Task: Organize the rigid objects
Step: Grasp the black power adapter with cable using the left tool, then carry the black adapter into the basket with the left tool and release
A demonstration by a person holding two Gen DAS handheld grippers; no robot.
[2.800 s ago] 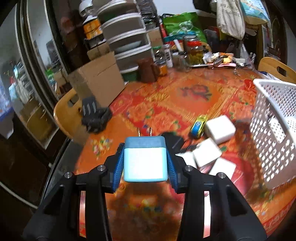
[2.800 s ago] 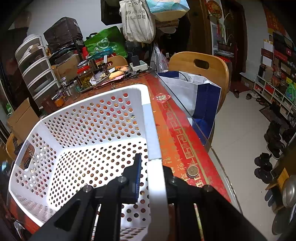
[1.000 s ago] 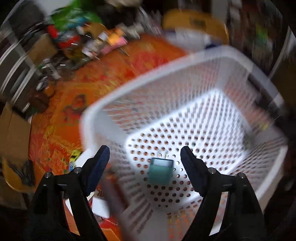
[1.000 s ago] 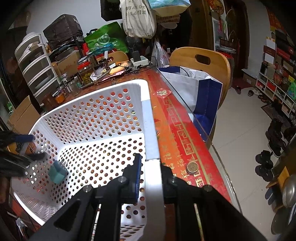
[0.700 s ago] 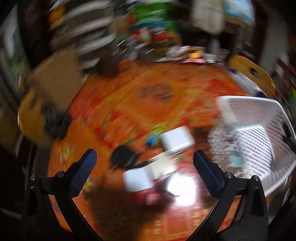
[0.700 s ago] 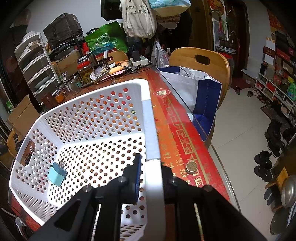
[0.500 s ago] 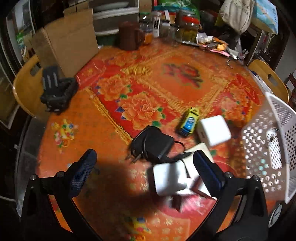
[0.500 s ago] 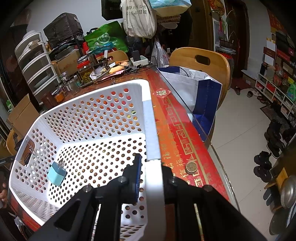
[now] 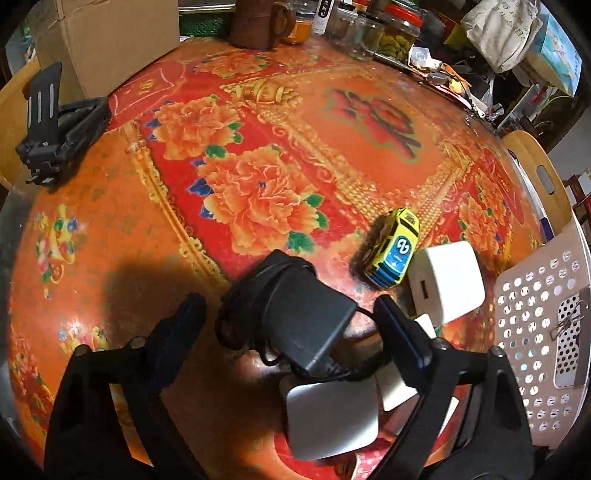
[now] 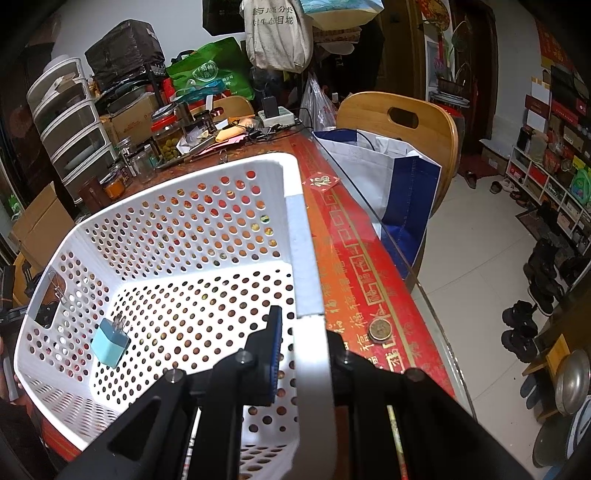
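Note:
My left gripper (image 9: pixel 288 314) is open, its fingers on either side of a black power adapter (image 9: pixel 295 314) with a coiled cord on the orange table. Just below it lies a white charger block (image 9: pixel 330 419). A second white charger (image 9: pixel 445 282) and a yellow toy car (image 9: pixel 393 247) lie to the right. My right gripper (image 10: pixel 301 332) is shut on the rim of the white perforated basket (image 10: pixel 299 236). A light blue plug charger (image 10: pixel 110 342) lies inside the basket. The basket's side also shows in the left wrist view (image 9: pixel 535 332).
A black folding stand (image 9: pixel 55 122) and a cardboard box (image 9: pixel 110 40) are at the table's far left. Jars (image 9: pixel 388 26) and a brown mug (image 9: pixel 258 22) line the back. A wooden chair (image 10: pixel 395 118), a blue-white bag (image 10: pixel 388 177) and a coin (image 10: pixel 380 329) are to the right.
The left gripper released the blue charger into the basket, swung back left over the table and came down around the black adapter. The right gripper kept its hold on the basket rim.

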